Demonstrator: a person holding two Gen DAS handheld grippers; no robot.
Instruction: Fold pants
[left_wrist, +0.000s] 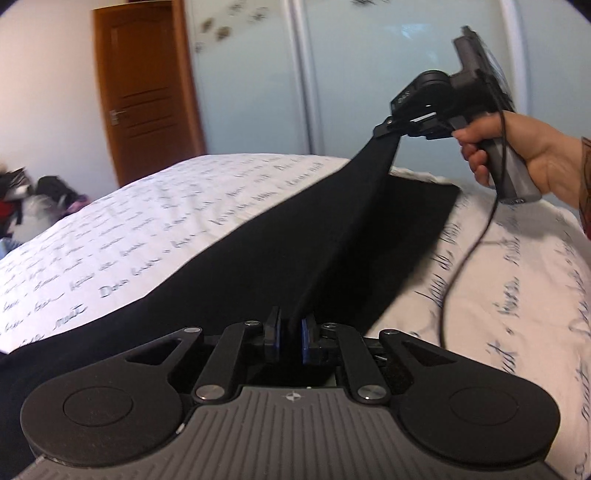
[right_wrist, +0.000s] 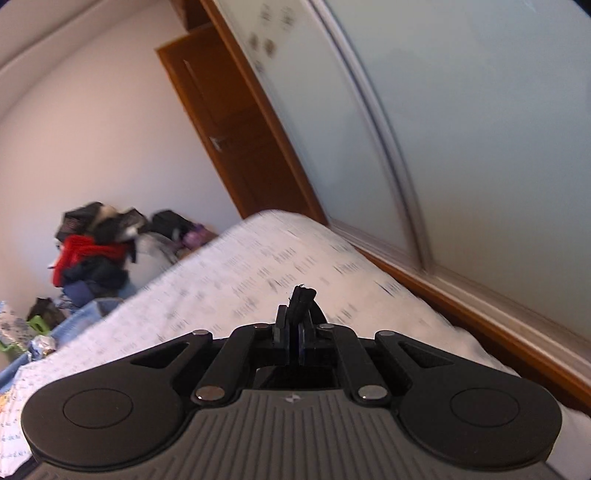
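One pair of black pants (left_wrist: 258, 236) lies across the bed (left_wrist: 110, 221), which wears a white cover printed with lines of script. In the left wrist view the dark cloth runs from the bottom centre up toward one o'clock, where one edge rises off the cover in a taut ridge. The left gripper (left_wrist: 290, 338) sits at six o'clock with its tongs pressed together on that cloth, a fold of black fabric pinched between the blue pads. At one o'clock the right gripper (left_wrist: 386, 127) is clamped on the far end of the raised edge, well above the bed. A bare hand (left_wrist: 517, 158) grips its handle at two o'clock, and a black cable (left_wrist: 461, 258) hangs from it down to the cover. In the right wrist view a small tuft of black cloth pokes out between the closed tongs. A wooden door (left_wrist: 147, 85) stands at eleven o'clock, pale sliding panels (left_wrist: 369, 74) at twelve, and a blurred heap of clothes (right_wrist: 92, 251) at nine.
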